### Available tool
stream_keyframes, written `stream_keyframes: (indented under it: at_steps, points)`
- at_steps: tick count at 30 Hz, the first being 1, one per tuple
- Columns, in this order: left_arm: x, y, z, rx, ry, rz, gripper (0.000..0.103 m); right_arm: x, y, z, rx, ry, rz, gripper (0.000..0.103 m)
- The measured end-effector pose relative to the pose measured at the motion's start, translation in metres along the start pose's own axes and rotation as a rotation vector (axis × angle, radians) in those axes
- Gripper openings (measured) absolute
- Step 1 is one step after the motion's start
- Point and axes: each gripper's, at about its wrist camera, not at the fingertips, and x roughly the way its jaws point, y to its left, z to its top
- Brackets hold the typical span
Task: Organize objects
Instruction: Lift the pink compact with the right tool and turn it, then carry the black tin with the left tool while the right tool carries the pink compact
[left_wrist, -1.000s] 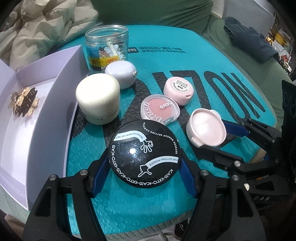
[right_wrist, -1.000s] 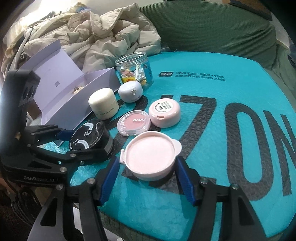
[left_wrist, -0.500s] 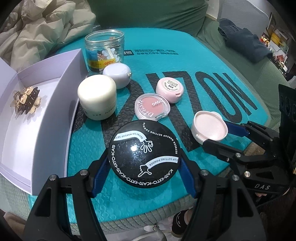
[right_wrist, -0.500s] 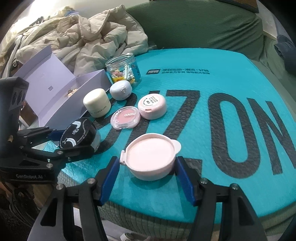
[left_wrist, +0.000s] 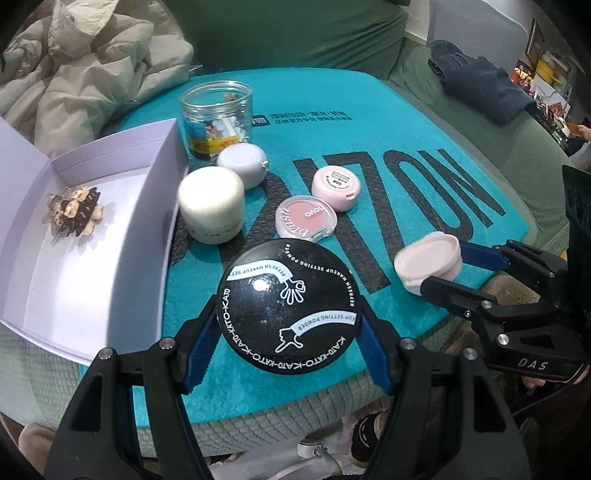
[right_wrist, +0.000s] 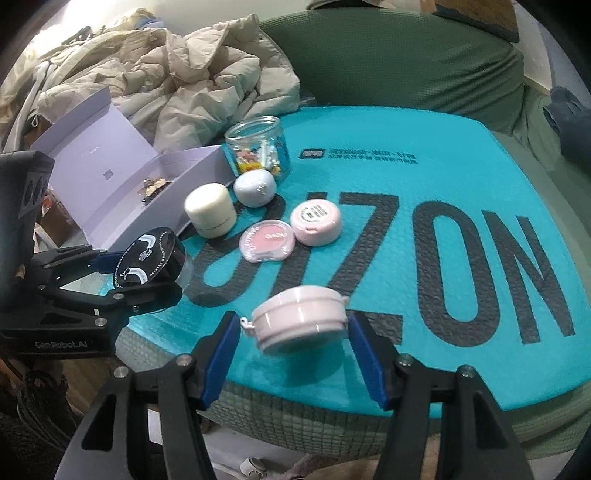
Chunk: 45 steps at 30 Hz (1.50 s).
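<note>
Left claw (left_wrist: 286, 328) pinching black powder compact (left_wrist: 287, 307) | right claw (right_wrist: 291, 334) closing, pink case (right_wrist: 299, 318) between

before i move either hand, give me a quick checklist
1. Left gripper grip on the black powder compact: ok, a pad on each side.
2. Right gripper grip on the pink case: cannot tell; jaws closing, case between them, tilted and blurred.
3. Purple box open: ok, lid folded back.
4. Room in the box: ok, only the hair clip lies inside.
5. White jar clear of the compact: ok, it stands apart, beside the box wall.
6. Grippers apart from each other: ok.
</note>
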Motion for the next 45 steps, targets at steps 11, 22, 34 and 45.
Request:
stream_keyframes:
  at_steps: [11, 22, 34, 45]
  points:
    - [-0.001, 0.016, -0.01, -0.04, 0.023, -0.004, 0.067, 0.033, 0.009, -0.005, -0.009, 0.08, -0.016, 0.05]
    - [0.002, 0.019, -0.016, -0.058, 0.02, -0.043, 0.067, 0.03, 0.01, 0.008, 0.02, 0.028, -0.007, 0.077]
    - [-0.013, 0.034, -0.022, -0.1, 0.012, -0.005, 0.067, 0.056, 0.046, 0.025, -0.081, 0.029, 0.102, 0.077]
    - [-0.018, 0.04, -0.029, -0.122, 0.02, -0.014, 0.067, 0.067, 0.04, 0.018, -0.039, 0.087, 0.102, 0.06]
